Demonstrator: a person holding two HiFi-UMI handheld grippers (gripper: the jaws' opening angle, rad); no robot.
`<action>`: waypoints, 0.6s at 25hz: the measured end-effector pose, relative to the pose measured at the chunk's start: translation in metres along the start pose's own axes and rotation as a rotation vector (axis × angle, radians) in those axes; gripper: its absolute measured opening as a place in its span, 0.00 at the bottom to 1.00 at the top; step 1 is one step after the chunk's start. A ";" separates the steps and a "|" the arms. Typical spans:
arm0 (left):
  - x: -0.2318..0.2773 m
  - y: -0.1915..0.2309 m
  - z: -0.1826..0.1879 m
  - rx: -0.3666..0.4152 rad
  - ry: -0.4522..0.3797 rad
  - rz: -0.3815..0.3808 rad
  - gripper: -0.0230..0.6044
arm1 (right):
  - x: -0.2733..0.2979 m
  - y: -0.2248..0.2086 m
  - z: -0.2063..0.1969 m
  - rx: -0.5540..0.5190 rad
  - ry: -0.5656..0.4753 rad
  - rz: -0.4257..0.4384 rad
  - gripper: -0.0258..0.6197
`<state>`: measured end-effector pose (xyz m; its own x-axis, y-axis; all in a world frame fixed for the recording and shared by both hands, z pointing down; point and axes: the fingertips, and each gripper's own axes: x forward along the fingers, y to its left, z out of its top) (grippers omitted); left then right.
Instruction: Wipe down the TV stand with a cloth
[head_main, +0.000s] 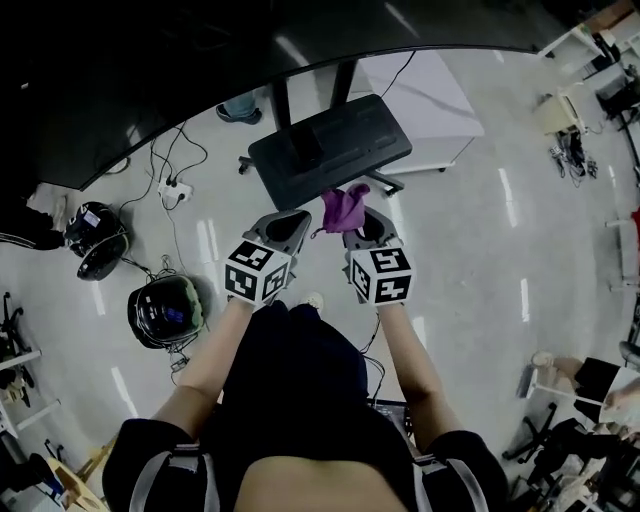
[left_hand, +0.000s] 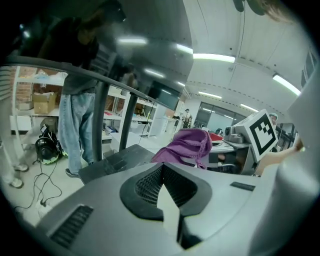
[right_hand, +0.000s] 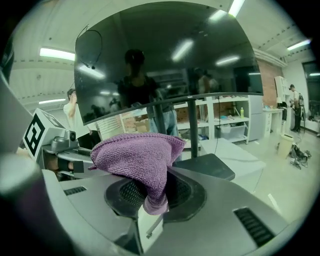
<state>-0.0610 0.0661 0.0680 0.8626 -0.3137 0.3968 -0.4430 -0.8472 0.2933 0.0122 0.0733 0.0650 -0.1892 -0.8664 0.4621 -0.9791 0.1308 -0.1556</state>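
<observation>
The TV stand's dark shelf (head_main: 330, 148) stands ahead of both grippers on its posts, below a big dark TV screen (head_main: 110, 70). A purple cloth (head_main: 343, 207) is pinched in my right gripper (head_main: 362, 228), which is shut on it just short of the shelf's near edge. In the right gripper view the cloth (right_hand: 140, 160) bulges over the jaws, with the shelf (right_hand: 207, 166) behind. My left gripper (head_main: 283, 228) is beside it, shut and holding nothing. In the left gripper view the shelf (left_hand: 112, 161) and the cloth (left_hand: 187, 145) lie beyond the jaws.
A white low platform (head_main: 425, 100) sits behind the stand. Cables and a power strip (head_main: 172, 188) run over the floor at left, near two helmet-like objects (head_main: 165, 310). Chairs and clutter stand at the right edge. A person in jeans (left_hand: 75, 135) stands beyond the stand.
</observation>
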 end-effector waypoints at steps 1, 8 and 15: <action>0.002 0.005 0.004 0.000 -0.006 0.006 0.05 | 0.008 -0.002 0.008 -0.024 -0.007 0.011 0.16; 0.013 0.059 0.030 -0.006 -0.031 0.074 0.05 | 0.078 0.001 0.060 -0.131 -0.046 0.130 0.16; 0.034 0.123 0.060 -0.006 -0.073 0.119 0.05 | 0.147 0.015 0.100 -0.253 -0.081 0.144 0.16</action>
<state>-0.0718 -0.0740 0.0652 0.8194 -0.4425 0.3644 -0.5444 -0.7998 0.2529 -0.0232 -0.1000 0.0429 -0.3311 -0.8643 0.3786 -0.9319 0.3625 0.0125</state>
